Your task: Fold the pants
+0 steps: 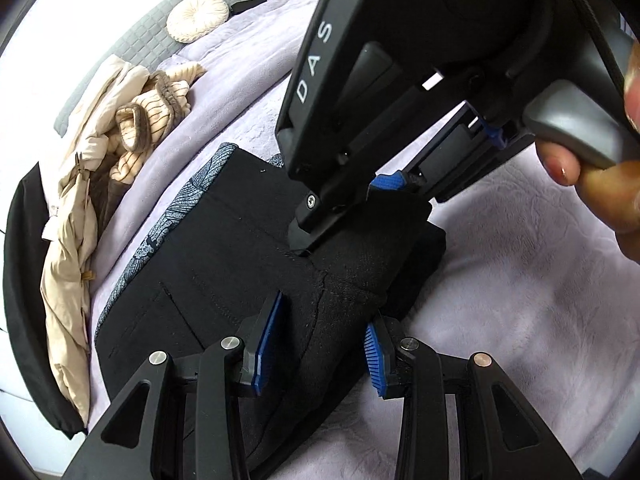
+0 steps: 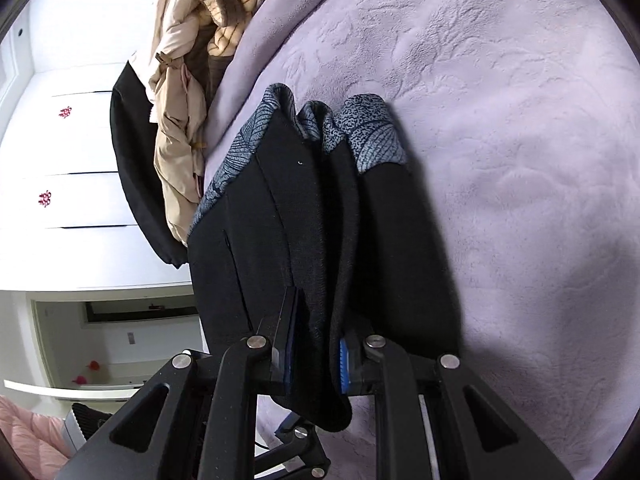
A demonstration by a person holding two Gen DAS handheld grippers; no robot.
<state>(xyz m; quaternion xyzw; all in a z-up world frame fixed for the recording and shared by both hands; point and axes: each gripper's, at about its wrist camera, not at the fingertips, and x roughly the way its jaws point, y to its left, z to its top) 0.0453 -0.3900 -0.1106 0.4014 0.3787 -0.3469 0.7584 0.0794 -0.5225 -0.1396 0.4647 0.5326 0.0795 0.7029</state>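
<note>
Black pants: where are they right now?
The black pants lie folded on the lilac bedspread, right of the beige clothes pile in the left wrist view, with both the left gripper and right gripper gripping them.

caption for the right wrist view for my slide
Right gripper pinching folded black pants over a lilac blanket.

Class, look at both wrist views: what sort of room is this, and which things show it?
Most likely a bedroom. The black pants lie on a lilac plush bedspread, a grey quilted headboard with a round cream cushion stands behind, and white drawer fronts sit beside the bed.
</note>
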